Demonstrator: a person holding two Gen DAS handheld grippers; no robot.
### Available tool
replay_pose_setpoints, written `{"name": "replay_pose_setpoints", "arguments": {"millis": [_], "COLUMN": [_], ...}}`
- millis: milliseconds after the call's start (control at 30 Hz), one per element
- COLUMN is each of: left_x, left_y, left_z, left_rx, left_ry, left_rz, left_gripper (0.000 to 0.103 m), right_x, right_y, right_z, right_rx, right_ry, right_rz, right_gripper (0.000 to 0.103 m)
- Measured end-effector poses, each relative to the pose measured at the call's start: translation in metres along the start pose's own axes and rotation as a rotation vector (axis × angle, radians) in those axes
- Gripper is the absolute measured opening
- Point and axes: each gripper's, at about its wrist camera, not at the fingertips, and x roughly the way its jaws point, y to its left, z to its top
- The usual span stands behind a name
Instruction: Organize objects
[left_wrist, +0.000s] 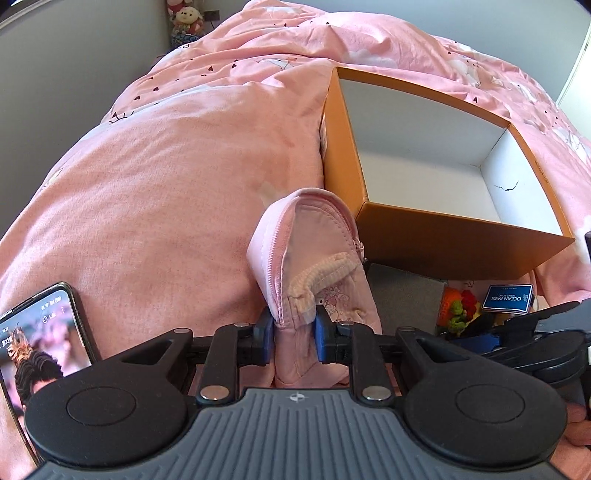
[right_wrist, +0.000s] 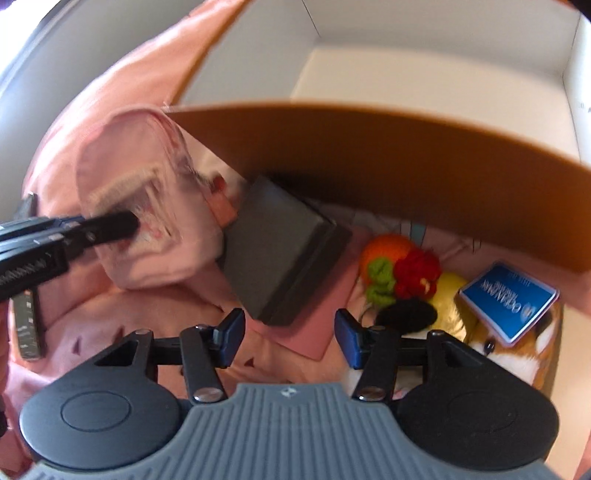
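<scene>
Left gripper (left_wrist: 294, 334) clamped on pouch (left_wrist: 314, 258), lifted at frame centre beside box (left_wrist: 436, 236). Right gripper (right_wrist: 290, 338) fingers apart, empty, over dark case (right_wrist: 280, 251). Next, likely: carry pouch over box rim, release.

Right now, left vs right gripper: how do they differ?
The left gripper is shut on the pink pouch, lifted beside the orange box; the right gripper is open and empty. The left one points toward the box, while the right one hangs over the dark grey case. Both have blue pads.

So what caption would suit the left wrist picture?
Left gripper grips a pink pouch beside an open orange box on a pink bed.
</scene>
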Motion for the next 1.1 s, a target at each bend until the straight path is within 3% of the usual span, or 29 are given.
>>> {"name": "replay_pose_setpoints", "arguments": {"millis": [100, 167, 333, 500, 667, 767, 867, 933, 1000, 1100], "left_x": [0.0, 0.0, -0.001, -0.001, -0.004, -0.007, -0.011, -0.012, -0.014, -0.017], "left_y": [-0.001, 0.001, 0.005, 0.005, 0.003, 0.002, -0.001, -0.002, -0.003, -0.004], "left_z": [-0.001, -0.001, 0.0, -0.001, -0.001, -0.002, -0.003, -0.003, -0.004, -0.006], "left_rx": [0.003, -0.004, -0.023, -0.024, -0.014, -0.007, 0.006, 0.012, 0.015, 0.02], "left_ry": [-0.004, -0.003, -0.001, -0.005, -0.009, -0.011, -0.018, -0.02, -0.019, -0.026], "left_rz": [0.005, -0.003, -0.025, -0.031, -0.04, -0.045, -0.047, -0.041, -0.025, -0.014], "left_gripper": [0.024, 0.024, 0.024, 0.024, 0.024, 0.024, 0.024, 0.024, 0.024, 0.024], "right_x": [0.01, 0.016, 0.037, 0.053, 0.046, 0.029, 0.01, -0.001, -0.003, 0.0], "right_y": [0.001, 0.003, 0.01, 0.015, 0.022, 0.021, 0.015, 0.011, 0.003, 0.0], "right_z": [0.002, 0.005, 0.01, 0.012, 0.007, 0.005, 0.001, -0.004, -0.005, -0.006], "right_rx": [0.01, 0.025, -0.001, -0.021, -0.044, -0.016, 0.002, 0.018, 0.075, 0.101], "right_ry": [0.01, 0.017, 0.052, 0.073, 0.056, 0.024, 0.008, -0.009, 0.003, -0.002], "right_rz": [-0.014, -0.026, -0.089, -0.09, -0.104, -0.14, -0.121, -0.083, 0.002, -0.043], "right_gripper": [0.061, 0.072, 0.078, 0.091, 0.076, 0.039, 0.016, 0.008, 0.011, 0.02]}}
